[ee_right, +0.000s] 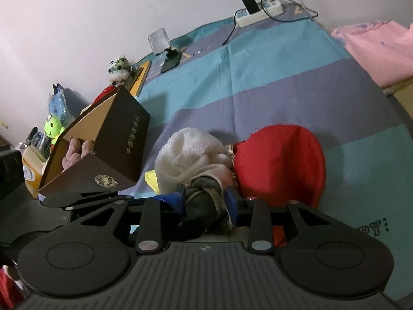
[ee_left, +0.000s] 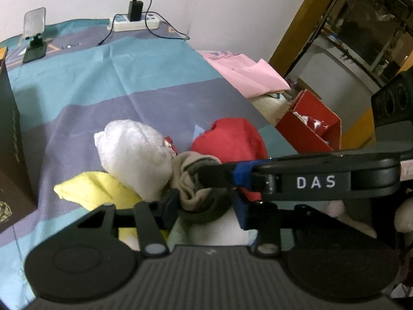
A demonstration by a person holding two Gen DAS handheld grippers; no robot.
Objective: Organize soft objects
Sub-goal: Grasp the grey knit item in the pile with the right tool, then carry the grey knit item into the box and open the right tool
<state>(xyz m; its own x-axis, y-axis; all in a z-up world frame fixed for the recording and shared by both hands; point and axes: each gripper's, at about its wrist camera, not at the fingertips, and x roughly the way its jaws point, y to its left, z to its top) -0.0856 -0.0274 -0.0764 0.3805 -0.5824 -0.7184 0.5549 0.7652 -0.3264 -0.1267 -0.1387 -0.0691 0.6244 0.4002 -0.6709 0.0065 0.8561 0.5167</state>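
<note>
A pile of soft things lies on the striped bedsheet point(ee_left: 129, 82): a white fluffy cloth point(ee_left: 134, 155), a red cloth point(ee_left: 232, 139), a yellow cloth point(ee_left: 95, 191) and a grey-beige sock point(ee_left: 196, 188). My left gripper point(ee_left: 204, 201) is shut on the sock. My right gripper point(ee_right: 206, 201) is shut on the same sock point(ee_right: 204, 193), and its arm crosses the left wrist view from the right. The white cloth point(ee_right: 185, 152), the red cloth point(ee_right: 281, 165) and a bit of the yellow cloth point(ee_right: 151, 179) also show in the right wrist view.
A brown open box point(ee_right: 108, 149) holding a pink plush stands left of the pile, with small toys point(ee_right: 54, 126) behind it. A red box point(ee_left: 309, 129) and pink fabric point(ee_left: 245, 72) lie off the right. A power strip point(ee_left: 134, 22) and phone stand point(ee_left: 34, 36) sit far back.
</note>
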